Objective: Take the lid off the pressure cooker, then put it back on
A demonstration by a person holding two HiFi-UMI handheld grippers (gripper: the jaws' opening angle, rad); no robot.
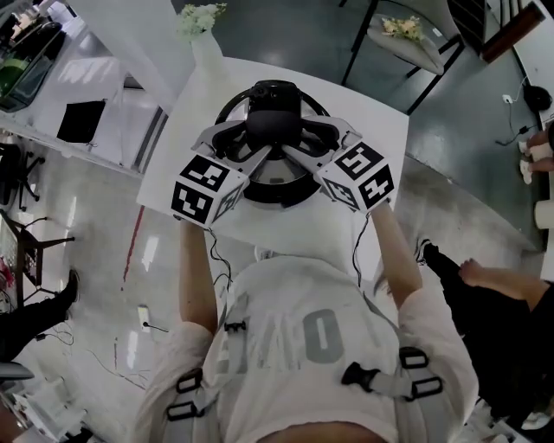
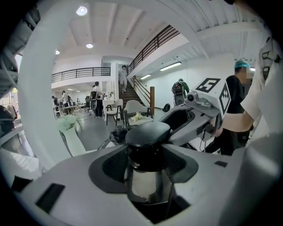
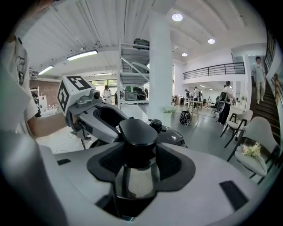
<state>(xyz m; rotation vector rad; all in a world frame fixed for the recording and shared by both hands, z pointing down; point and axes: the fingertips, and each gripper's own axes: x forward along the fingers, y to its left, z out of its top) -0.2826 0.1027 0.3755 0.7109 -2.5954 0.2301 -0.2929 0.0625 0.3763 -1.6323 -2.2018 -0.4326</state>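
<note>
The steel pressure cooker (image 1: 227,114) with its dark lid (image 3: 174,137) stands on a white table (image 1: 383,123). A bulky black top handle (image 1: 273,105) runs across the lid. Both grippers reach in from the near side and meet at its near part. My left gripper (image 2: 148,154) has its pads against a black handle cap (image 2: 148,134), with shiny steel below it. My right gripper (image 3: 138,159) holds a black handle cap (image 3: 138,131) the same way. Whether it is one handle or two I cannot tell. From above, the left gripper (image 1: 247,149) and right gripper (image 1: 301,149) sit close together.
A vase of pale flowers (image 1: 201,22) stands at the table's far left corner. A chair (image 1: 407,39) is beyond the table at the right. A person (image 1: 498,290) sits close at the right. A small valve (image 3: 155,124) sticks up from the lid.
</note>
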